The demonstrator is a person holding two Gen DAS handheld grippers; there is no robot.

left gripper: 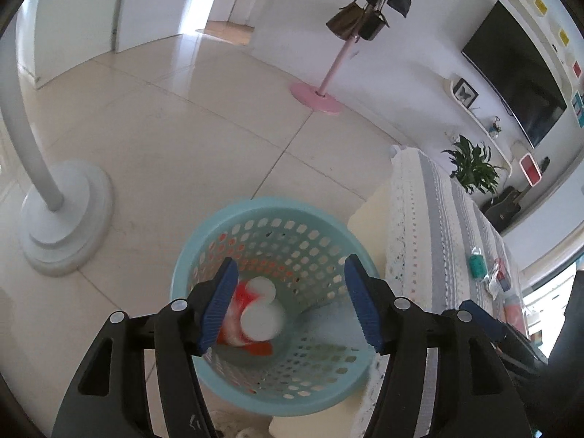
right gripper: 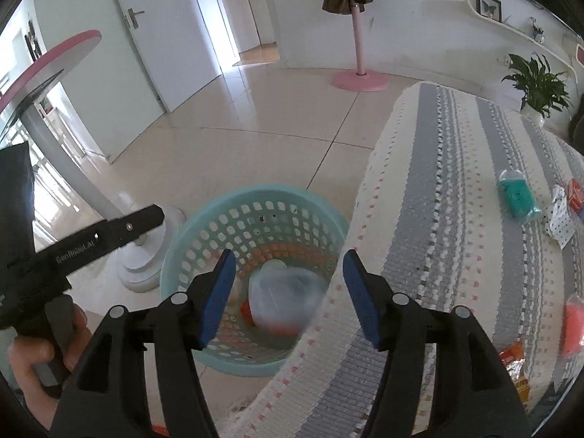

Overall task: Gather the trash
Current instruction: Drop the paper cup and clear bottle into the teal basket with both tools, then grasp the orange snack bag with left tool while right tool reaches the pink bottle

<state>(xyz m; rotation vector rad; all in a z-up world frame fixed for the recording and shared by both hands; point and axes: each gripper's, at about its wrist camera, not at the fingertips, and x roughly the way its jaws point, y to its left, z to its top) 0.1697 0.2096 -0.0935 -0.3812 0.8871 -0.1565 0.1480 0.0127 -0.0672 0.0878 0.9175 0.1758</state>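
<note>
A teal perforated basket stands on the tiled floor beside a table draped in a crochet cloth. My left gripper hangs open over the basket's mouth. A blurred red and white paper cup lies below its left pad, inside the basket. My right gripper is open above the same basket, with a blurred clear plastic piece beneath it in the basket. More trash lies on the cloth: a teal packet, a spotted white wrapper, an orange item and a snack wrapper.
A white lamp stand base sits left of the basket. A pink coat stand with bags is further back. A hand holds the left gripper's body at the left of the right wrist view. A potted plant stands by the wall.
</note>
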